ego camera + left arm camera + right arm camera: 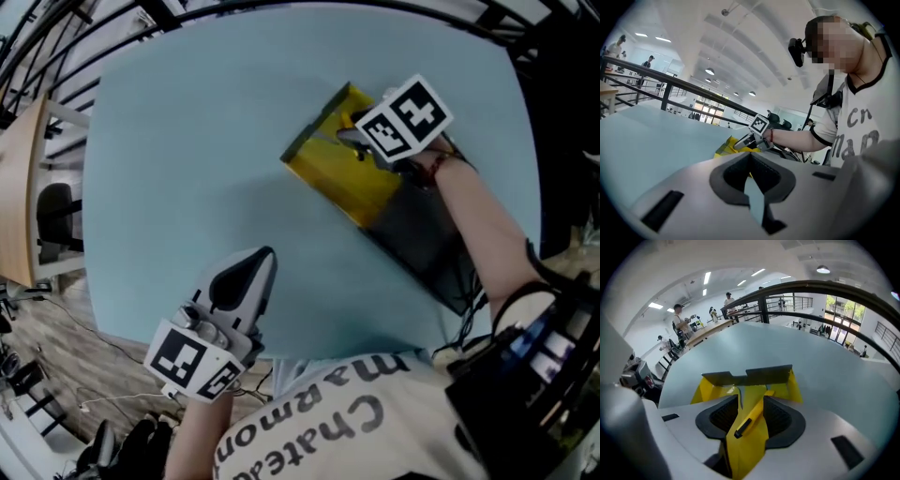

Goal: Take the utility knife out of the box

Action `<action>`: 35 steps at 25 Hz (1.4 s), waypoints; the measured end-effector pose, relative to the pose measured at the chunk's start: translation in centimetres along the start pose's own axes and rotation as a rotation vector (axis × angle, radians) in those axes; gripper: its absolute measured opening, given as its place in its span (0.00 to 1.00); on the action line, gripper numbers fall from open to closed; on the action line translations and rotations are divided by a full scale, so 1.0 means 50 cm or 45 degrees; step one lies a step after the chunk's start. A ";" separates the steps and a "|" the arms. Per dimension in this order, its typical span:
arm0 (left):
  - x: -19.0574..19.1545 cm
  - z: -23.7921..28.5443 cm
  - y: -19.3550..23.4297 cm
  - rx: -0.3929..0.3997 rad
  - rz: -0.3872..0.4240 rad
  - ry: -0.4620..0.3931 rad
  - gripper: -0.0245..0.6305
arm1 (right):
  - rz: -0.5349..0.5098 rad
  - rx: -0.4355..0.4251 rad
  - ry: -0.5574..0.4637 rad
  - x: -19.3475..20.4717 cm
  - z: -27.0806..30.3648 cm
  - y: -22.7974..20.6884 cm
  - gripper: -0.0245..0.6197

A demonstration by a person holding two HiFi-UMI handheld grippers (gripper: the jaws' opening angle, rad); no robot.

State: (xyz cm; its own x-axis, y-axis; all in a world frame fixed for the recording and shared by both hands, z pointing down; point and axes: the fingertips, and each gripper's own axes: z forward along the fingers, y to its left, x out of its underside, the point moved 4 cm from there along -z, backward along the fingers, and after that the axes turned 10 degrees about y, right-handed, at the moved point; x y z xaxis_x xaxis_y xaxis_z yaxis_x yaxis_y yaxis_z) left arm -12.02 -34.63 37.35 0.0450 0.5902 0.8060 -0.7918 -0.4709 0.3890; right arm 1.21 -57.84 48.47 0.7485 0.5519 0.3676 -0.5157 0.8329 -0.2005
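Over the pale blue table (187, 141), my right gripper (751, 399) holds its jaws apart around the utility knife (749, 420), which lies in the open yellow box (785, 387). My left gripper (262, 258) is closed and empty.

Light is even and soft, falling from overhead; the pale table (187, 131) shows no glare and only faint, diffuse shadows; in the head view the corners go dark and straight edges bow. In the left gripper view round ceiling lamps (709, 71) glow against a washed-out white roof; in the right gripper view strip lights (707, 277) and windows (841, 310) burn pale while the box (708, 387) stays vividly yellow; both views are ringed in black, with near surfaces soft.
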 end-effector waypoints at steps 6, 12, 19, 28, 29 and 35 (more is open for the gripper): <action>0.013 0.002 0.014 0.002 -0.081 -0.034 0.04 | 0.129 -0.057 0.053 -0.008 0.032 -0.022 0.30; 0.030 0.001 0.014 -0.003 -0.128 -0.046 0.04 | 0.073 -0.012 0.103 -0.009 0.036 -0.019 0.30; 0.031 -0.004 0.011 -0.031 -0.148 -0.057 0.04 | 0.052 0.035 0.160 0.006 0.040 -0.025 0.29; 0.043 -0.014 0.010 -0.041 -0.173 -0.061 0.04 | 0.033 0.096 0.166 0.003 0.043 -0.032 0.21; 0.042 -0.015 0.010 -0.041 -0.173 -0.062 0.04 | 0.031 0.100 0.165 0.002 0.043 -0.033 0.20; 0.032 -0.021 0.004 -0.036 -0.165 -0.078 0.04 | 0.035 0.102 0.177 0.002 0.041 -0.035 0.18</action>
State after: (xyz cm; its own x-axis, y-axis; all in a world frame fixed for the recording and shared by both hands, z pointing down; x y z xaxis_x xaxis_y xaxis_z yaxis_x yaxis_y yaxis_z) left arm -12.72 -33.11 38.24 0.1844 0.6034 0.7758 -0.7939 -0.3740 0.4795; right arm 1.34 -59.34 50.70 0.7813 0.5792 0.2324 -0.5643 0.8147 -0.1335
